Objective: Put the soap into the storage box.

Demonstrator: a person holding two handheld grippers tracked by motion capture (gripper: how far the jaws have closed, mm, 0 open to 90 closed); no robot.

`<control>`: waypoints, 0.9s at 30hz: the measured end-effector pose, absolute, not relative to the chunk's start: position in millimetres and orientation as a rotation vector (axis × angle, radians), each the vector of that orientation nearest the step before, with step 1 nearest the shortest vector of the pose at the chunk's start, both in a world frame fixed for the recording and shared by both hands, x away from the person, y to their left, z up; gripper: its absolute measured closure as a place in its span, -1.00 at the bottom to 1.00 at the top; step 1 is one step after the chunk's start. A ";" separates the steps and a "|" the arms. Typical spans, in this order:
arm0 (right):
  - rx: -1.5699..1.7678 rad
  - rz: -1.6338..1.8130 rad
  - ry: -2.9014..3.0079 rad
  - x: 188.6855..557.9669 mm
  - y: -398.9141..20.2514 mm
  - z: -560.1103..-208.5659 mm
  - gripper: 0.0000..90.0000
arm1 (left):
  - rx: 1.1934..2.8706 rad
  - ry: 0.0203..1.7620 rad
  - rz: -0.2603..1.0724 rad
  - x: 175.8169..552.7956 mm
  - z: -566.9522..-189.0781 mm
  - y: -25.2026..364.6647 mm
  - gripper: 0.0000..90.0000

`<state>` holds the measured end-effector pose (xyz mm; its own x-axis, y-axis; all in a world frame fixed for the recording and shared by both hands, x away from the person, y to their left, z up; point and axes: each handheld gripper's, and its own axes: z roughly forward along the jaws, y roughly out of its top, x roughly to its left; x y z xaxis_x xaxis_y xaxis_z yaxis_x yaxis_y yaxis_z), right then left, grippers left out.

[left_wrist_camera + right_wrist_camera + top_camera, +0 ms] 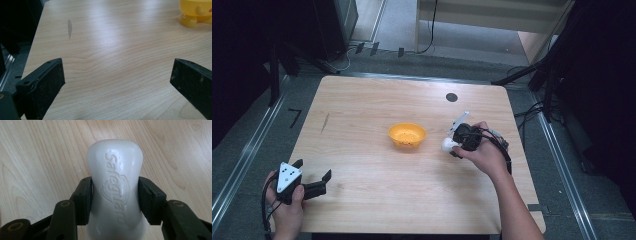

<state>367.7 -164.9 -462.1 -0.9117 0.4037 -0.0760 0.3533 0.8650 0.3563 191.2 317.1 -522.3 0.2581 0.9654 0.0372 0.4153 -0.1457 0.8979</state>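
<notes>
Soap bar [115, 190] sits clamped between the right gripper [115, 200] jaws; left gripper [117, 82] jaws gape wide, holding nothing.

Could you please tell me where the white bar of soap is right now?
The white soap bar is clamped between the right gripper's fingers, right of the yellow bowl in the high view.

"Safeguard" embossed lengthwise w/ a curved emblem on the white waisted soap bar [115, 190], right of the orange plastic bowl [407, 135]; no other legible txt.
</notes>
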 end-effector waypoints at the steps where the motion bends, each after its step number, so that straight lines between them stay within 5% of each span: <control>1: 0.586 0.510 2.890 368.2 -164.0 -461.9 0.12 | 1.709 1.280 0.842 191.2 -522.4 317.2 -1.00; 27: 0.461 0.506 2.900 382.7 -132.4 -450.2 0.12 | 1.718 1.275 0.846 191.2 -522.3 316.8 -1.00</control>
